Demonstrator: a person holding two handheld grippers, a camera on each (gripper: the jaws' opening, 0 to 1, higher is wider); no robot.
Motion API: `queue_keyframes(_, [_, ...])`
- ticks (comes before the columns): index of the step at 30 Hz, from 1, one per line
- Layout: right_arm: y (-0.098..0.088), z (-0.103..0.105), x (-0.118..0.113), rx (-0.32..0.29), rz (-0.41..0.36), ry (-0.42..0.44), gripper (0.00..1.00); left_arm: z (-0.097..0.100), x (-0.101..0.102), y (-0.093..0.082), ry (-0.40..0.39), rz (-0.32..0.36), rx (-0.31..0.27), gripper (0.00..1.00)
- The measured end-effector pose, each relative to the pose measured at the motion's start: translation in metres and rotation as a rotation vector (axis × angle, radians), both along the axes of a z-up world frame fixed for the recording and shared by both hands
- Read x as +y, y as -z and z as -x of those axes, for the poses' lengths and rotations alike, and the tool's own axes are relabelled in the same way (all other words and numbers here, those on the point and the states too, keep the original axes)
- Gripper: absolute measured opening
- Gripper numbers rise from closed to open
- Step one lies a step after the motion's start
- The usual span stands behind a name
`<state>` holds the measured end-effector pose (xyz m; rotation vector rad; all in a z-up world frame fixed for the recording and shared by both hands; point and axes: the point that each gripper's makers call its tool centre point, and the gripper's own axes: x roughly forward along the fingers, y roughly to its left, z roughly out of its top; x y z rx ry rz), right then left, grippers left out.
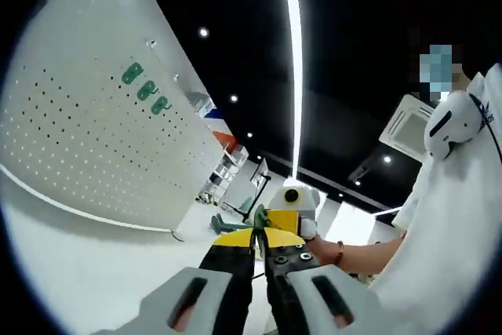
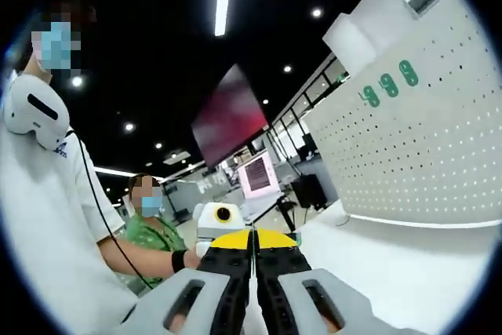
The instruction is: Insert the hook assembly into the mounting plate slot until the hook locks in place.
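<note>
In the left gripper view my left claw (image 1: 260, 234) rises from six o'clock with its jaws pressed together on a small green hook (image 1: 258, 217), which sticks out just past the yellow tips. Just beyond, at about four o'clock, my other claw (image 1: 292, 208) comes in, held in my hand (image 1: 320, 247), my sleeve (image 1: 447, 233) behind it. Farther off, at ten o'clock, the white pegboard (image 1: 94, 123) stands on a white table (image 1: 86, 264), three green hooks (image 1: 146, 89) mounted on it in a row.

In the right gripper view my right claw (image 2: 252, 245) is closed, jaws touching; nothing shows between them. At eight o'clock sits the left claw (image 2: 221, 221). The pegboard (image 2: 423, 147) is at three o'clock with its hooks (image 2: 389, 84) near the top.
</note>
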<state>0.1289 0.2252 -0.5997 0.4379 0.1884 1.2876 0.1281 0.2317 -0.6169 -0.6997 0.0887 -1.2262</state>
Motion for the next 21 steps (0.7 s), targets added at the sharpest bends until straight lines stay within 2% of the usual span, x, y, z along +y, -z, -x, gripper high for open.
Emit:
queue_keyframes(5, [-0.001, -0.001, -0.001, 0.005, -0.008, 0.001, 0.01, 0.005, -0.002, -0.005, 0.029, 0.024, -0.001, 0.02])
queue_keyframes(10, [-0.011, 0.006, 0.001, 0.025, -0.073, -0.042, 0.01, 0.011, 0.0, -0.013, 0.081, 0.084, -0.004, 0.02])
queue_keyframes(20, [-0.021, 0.01, -0.001, 0.04, -0.108, -0.076, 0.09, 0.022, 0.001, -0.023, 0.148, 0.111, -0.023, 0.02])
queue_keyframes(21, [-0.022, 0.011, -0.001, 0.045, -0.116, -0.085, 0.09, 0.027, 0.0, -0.024, 0.176, 0.116, -0.02, 0.02])
